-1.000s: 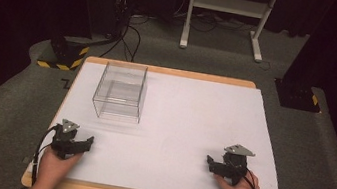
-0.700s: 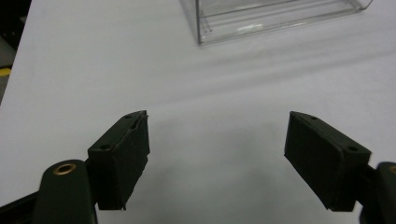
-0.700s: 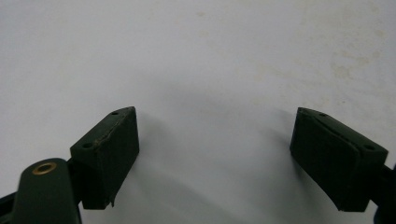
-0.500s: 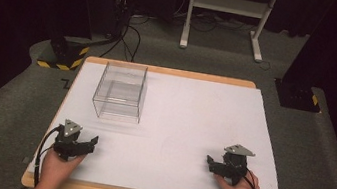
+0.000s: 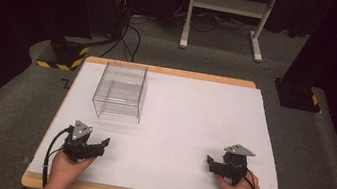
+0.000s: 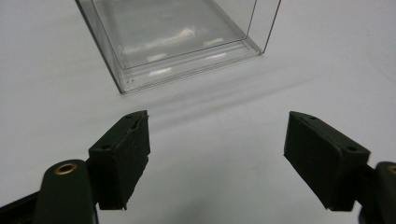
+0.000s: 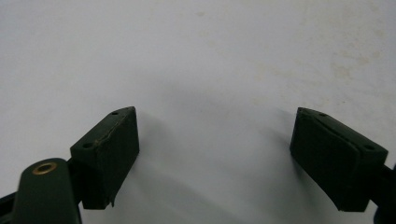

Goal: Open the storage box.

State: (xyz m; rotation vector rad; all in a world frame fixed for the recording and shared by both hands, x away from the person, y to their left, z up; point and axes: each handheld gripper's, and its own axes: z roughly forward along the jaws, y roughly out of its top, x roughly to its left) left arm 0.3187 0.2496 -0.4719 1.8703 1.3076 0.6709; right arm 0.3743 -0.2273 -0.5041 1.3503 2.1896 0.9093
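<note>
Clear plastic box (image 5: 120, 91) sits at about ten o'clock on the table (image 5: 199, 76), open at the top and with nothing inside that we can see. We see a white sheet covering the wooden tabletop, with the wood showing as a thin rim along the far and near edges. Around the table lies grey carpet (image 5: 330, 149), and the room beyond is dark. At twelve o'clock stands a white metal frame (image 5: 230, 7); at eleven o'clock a tangle of black cables (image 5: 131, 28) runs down to a block with yellow and black stripes (image 5: 63, 56).

We hold the left gripper (image 5: 98, 145) at seven o'clock, low over the sheet, its jaws spread wide and gripping nothing. In the left gripper view the box (image 6: 177, 37) lies just ahead of the jaws, apart from them, with bare sheet between. We hold the right gripper (image 5: 214, 163) at five o'clock, its jaws equally wide apart and empty, pointing across plain white sheet (image 7: 210, 60) with a few faint marks. Nothing stands between either gripper and the box.
</note>
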